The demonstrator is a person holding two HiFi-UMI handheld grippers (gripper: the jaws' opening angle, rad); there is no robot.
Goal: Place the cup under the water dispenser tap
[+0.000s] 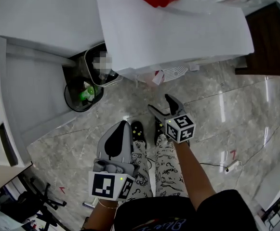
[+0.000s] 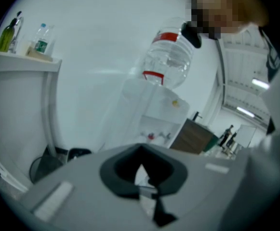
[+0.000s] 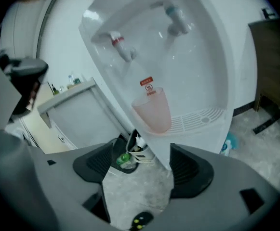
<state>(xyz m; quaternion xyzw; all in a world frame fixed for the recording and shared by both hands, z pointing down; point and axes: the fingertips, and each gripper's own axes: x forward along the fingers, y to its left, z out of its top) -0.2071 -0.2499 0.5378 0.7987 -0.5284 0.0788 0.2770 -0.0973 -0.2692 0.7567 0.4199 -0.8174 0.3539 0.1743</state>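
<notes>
A pale pink translucent cup stands on the drip grille in the white water dispenser's recess. It is below the red tap and left of the blue tap. My right gripper is open and empty, held back from the dispenser with floor showing between its pads. In the head view the right gripper points at the dispenser's base. My left gripper hangs lower by the person's legs. Its pads meet with nothing in them in the left gripper view.
A black bin with a green bottle and a white bin stand left of the dispenser. A white counter runs along the left, a dark wooden cabinet stands at the right. A cable and power strip lie on the marble floor.
</notes>
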